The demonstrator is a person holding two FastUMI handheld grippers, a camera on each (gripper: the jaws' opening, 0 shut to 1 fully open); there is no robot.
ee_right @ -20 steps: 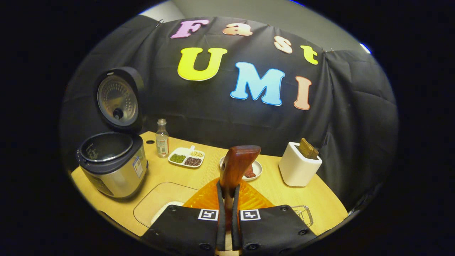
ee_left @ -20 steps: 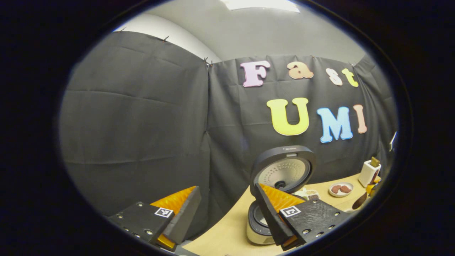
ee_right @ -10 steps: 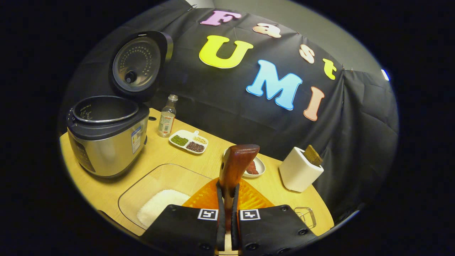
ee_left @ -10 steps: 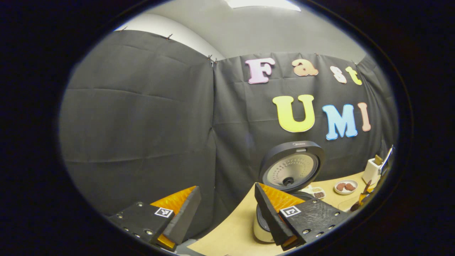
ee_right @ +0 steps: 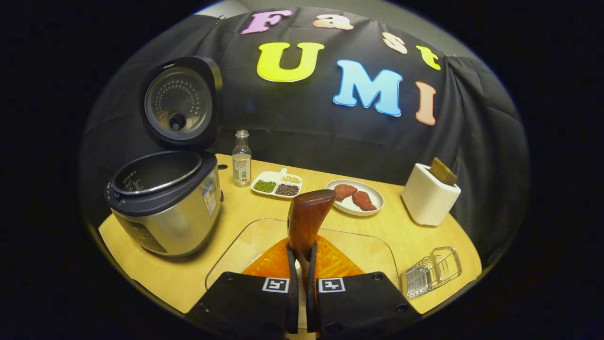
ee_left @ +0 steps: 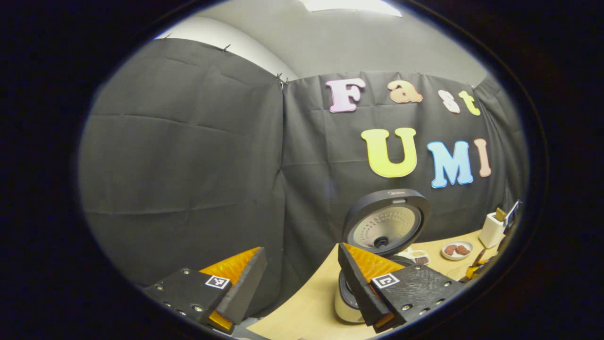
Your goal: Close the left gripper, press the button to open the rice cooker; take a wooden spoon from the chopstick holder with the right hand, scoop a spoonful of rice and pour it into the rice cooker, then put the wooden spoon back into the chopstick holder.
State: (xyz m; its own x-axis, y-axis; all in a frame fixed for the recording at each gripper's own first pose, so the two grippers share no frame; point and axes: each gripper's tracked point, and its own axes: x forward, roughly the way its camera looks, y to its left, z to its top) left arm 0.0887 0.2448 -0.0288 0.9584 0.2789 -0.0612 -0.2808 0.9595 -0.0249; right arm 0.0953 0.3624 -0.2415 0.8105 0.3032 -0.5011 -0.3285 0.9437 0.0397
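1. The wooden spoon [ee_right: 306, 219] is clamped between the two fingers of the right hand-held gripper [ee_right: 302, 283], its handle end standing up just ahead of them. The bowl end is hidden below, so whether it carries rice cannot be told.
2. Risk: the hold is narrow and on the shaft, so a quick tilt toward the rice cooker [ee_right: 165, 203], ahead to the left with its lid up, could let the spoon swivel in the pads and spill grains on the worktop [ee_right: 226, 217].
3. Risk: the glass rice dish [ee_right: 302, 245] lies directly under the fingers; a hard scoop could shove it or knock its rim.
4. The left hand-held gripper [ee_left: 297, 278] hangs with jaws apart and empty, the cooker just beyond its right finger. A drift that way could bump the pot or the raised lid.
5. Against the picture half a second ago, the right gripper view has levelled and swung right: the cooker sits lower, the white chopstick holder [ee_right: 429, 198] higher, and a wire rack [ee_right: 432, 271] shows more fully.
6. The left gripper view has hardly shifted.
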